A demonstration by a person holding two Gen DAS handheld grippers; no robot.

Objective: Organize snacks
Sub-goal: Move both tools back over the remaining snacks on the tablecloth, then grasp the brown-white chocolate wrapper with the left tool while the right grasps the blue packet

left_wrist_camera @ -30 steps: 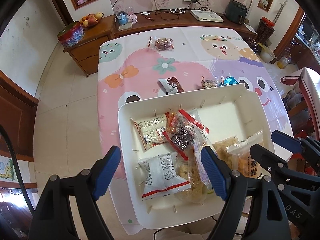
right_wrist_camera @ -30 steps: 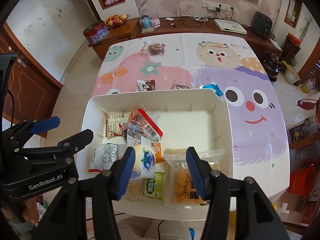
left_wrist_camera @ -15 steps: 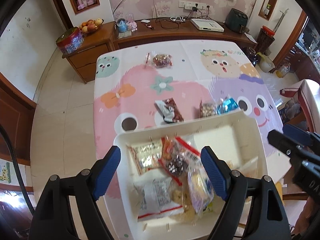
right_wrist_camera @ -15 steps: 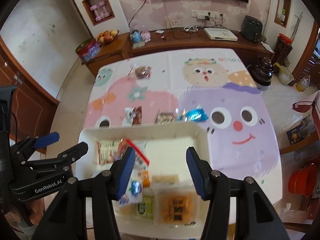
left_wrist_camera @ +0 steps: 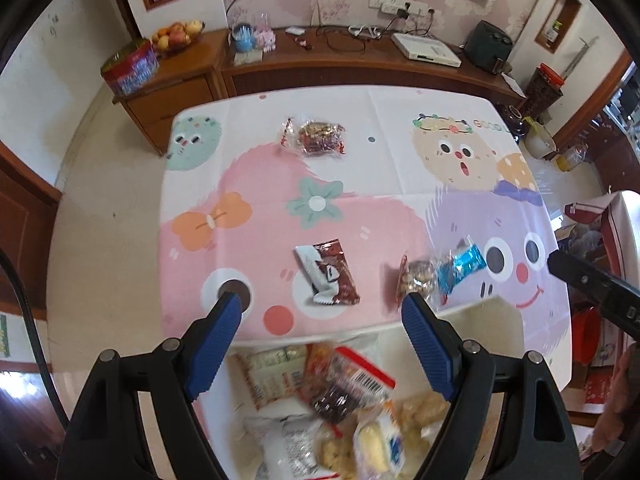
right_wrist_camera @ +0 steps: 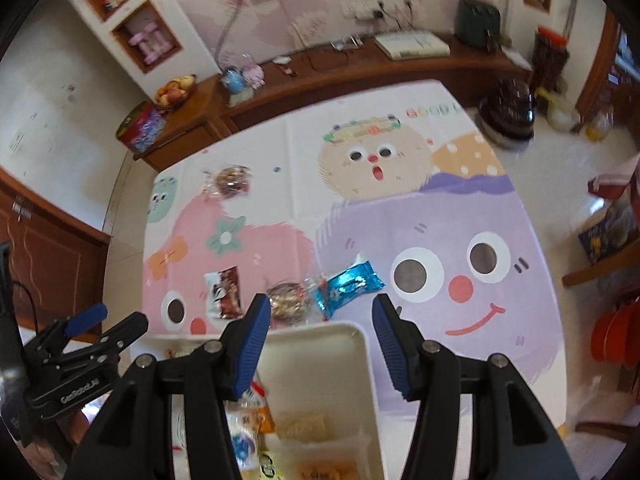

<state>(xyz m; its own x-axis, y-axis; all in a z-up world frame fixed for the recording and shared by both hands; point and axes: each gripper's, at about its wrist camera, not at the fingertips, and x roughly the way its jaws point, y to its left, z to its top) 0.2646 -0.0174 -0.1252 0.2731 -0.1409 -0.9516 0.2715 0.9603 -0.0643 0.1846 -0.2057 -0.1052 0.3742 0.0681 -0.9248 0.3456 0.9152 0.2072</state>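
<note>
left gripper (left_wrist_camera: 322, 312) jaws apart, empty | brown packet (left_wrist_camera: 330, 272) just beyond tray (right_wrist_camera: 320, 330) | right gripper (right_wrist_camera: 318, 314) jaws apart, empty | blue packet (right_wrist_camera: 347, 285) just beyond tray

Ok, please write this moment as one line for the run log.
left gripper: open, empty | right gripper: open, empty | blue packet: on table | white tray: partly filled

I pull both claws back and tilt them up, so the tray (left_wrist_camera: 472, 312) slides down to the bottom of my views. My left gripper (left_wrist_camera: 322, 316) now frames the brown packet (left_wrist_camera: 334, 272) instead of the binned snacks. My right gripper (right_wrist_camera: 318, 316) now frames the blue packet (right_wrist_camera: 346, 284) and the nut bag (right_wrist_camera: 286, 300) beside it.
</note>
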